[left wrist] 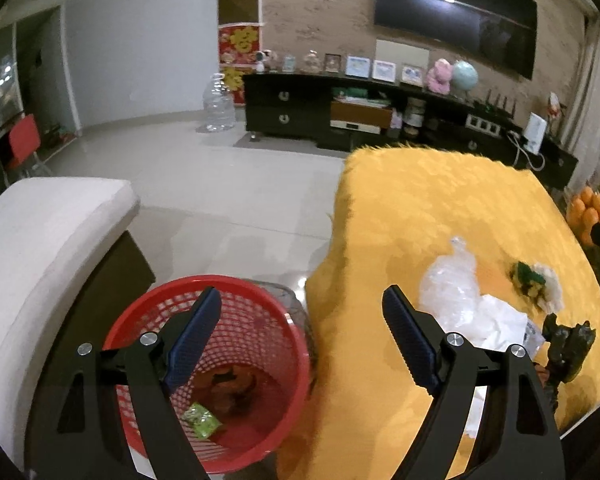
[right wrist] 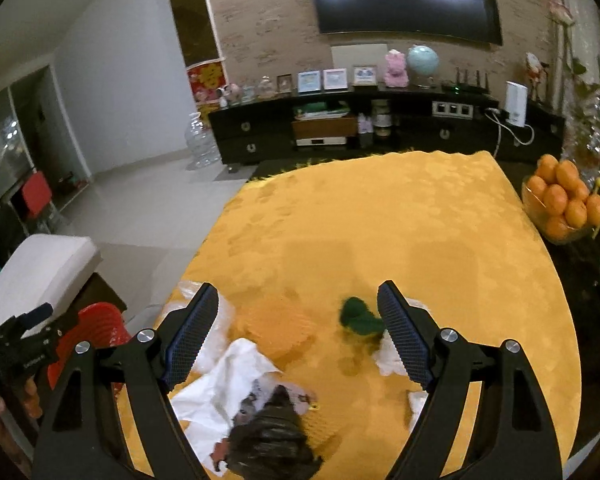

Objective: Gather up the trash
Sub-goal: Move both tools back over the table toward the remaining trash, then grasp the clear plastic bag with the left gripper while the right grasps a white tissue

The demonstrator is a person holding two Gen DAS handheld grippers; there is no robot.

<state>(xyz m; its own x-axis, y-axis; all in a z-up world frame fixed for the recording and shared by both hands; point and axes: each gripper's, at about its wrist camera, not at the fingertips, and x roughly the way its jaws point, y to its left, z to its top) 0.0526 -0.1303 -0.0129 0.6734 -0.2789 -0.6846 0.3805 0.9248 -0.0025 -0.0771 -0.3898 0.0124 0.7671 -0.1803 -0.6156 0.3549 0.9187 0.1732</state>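
A red mesh basket [left wrist: 256, 304] stands on the floor beside the yellow-clothed table [left wrist: 412, 216]; a green wrapper [left wrist: 201, 420] and brown scraps lie in it. My left gripper [left wrist: 302, 310] is open and empty above the basket's right rim. On the table lie a clear crumpled plastic bag [left wrist: 452, 284], white paper [left wrist: 500, 320] and a green-and-white wad [left wrist: 534, 280]. My right gripper [right wrist: 298, 306] is open and empty over the cloth, with the green wad [right wrist: 358, 316] by its right finger, white paper [right wrist: 224, 384] and a dark crumpled bag [right wrist: 272, 440] below.
A white-cushioned seat [left wrist: 48, 232] stands left of the basket. A bowl of oranges [right wrist: 564, 204] and glassware sit at the table's right edge. A dark TV cabinet [right wrist: 340, 132] runs along the far wall. The basket also shows at left in the right wrist view [right wrist: 96, 324].
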